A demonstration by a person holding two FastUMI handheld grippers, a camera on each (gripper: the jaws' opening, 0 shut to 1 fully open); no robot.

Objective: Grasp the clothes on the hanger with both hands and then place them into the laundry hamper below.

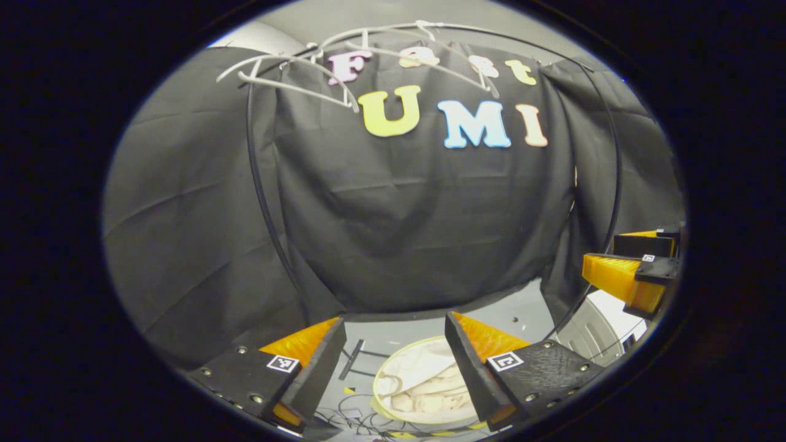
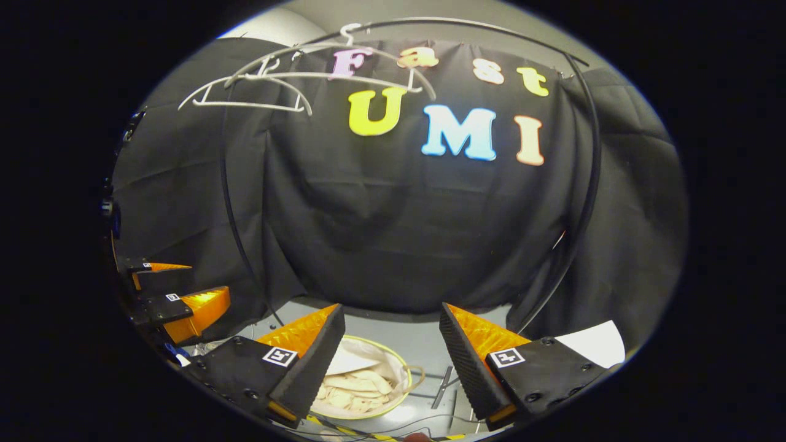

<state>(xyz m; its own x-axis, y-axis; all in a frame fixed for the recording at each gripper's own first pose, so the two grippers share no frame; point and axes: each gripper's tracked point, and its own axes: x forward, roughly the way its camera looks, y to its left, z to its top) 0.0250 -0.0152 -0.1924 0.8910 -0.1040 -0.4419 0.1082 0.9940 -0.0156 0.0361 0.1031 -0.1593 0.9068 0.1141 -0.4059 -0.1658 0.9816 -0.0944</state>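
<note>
We take the laundry hamper (image 1: 424, 383) on the floor as our landmark and read from the left across. High above it and off to the left, the hangers (image 1: 295, 73) dangle from the curved rail (image 1: 261, 184) of the rack, and they look bare, thin frames with no cloth draped over them. Our left tool (image 1: 393, 374) sits just above the hamper's near left side with its two fingers spread wide apart and nothing between them, which fits a release rather than a hold. Straight below, inside the hamper, lie the clothes (image 1: 427, 387), a pale crumpled heap resting against the light lining; that is where the task wants them, so we judge the drop as made. In the right gripper view the same hamper (image 2: 402, 368) shows between the fingers of our right tool (image 2: 393, 368), which are likewise well apart and empty, held above the hamper's right side so that the garment (image 2: 356, 390) could fall clear. Both tools hang level with each other over the rim, we suppose because the piece was carried by two corners. To the hamper's right a white sheet (image 2: 592, 344) lies apart, untouched.
</note>
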